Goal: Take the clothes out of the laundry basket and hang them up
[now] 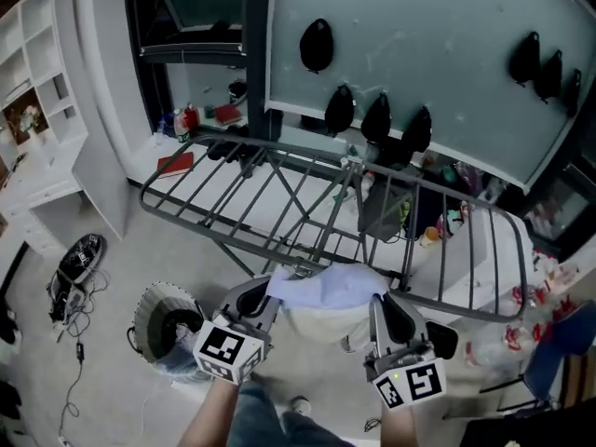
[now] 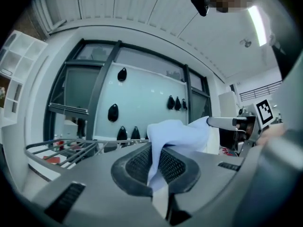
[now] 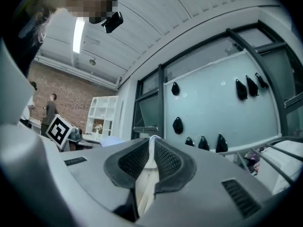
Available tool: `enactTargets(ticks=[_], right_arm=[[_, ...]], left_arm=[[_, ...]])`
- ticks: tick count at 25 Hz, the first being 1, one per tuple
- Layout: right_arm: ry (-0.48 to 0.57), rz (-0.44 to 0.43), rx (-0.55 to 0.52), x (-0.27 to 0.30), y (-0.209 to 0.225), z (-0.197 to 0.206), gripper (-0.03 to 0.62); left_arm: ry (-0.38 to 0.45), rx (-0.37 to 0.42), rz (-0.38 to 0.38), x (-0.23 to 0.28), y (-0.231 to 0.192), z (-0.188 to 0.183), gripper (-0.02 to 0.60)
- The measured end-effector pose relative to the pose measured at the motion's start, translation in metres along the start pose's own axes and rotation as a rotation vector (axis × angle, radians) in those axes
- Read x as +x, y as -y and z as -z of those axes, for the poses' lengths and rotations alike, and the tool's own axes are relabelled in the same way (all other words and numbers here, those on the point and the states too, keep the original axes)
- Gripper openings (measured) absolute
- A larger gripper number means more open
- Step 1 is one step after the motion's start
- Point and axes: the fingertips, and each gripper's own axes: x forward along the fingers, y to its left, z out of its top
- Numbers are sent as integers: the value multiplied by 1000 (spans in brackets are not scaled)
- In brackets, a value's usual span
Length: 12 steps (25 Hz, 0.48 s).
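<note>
Occlusions and cut-offs
Head view: the lower cloth (image 1: 328, 287) is hidden behind the left gripper (image 1: 264, 298) and right gripper (image 1: 389, 313). The basket (image 1: 149, 317) is part-covered, the forearms (image 1: 216, 415) are cut off by the bottom edge, and the clutter (image 1: 447, 222) is too small to identify. Right gripper view: only a sliver of cloth shows between the pads (image 3: 166, 161).

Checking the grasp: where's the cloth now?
Head view, bottom centre: cloth held between left gripper and right gripper, just in front of the rack.
</note>
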Motion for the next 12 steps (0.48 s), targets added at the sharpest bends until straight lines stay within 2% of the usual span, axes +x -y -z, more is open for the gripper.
enactTargets(ticks=[5,12], right_arm=[[2,132,-20,-47,64,-7,35],[4,224,-21,-70,113,-9,35]], left_arm=[[-5,21,109,54,63,-9,32],[-21,23,173,103,103,-15,32]])
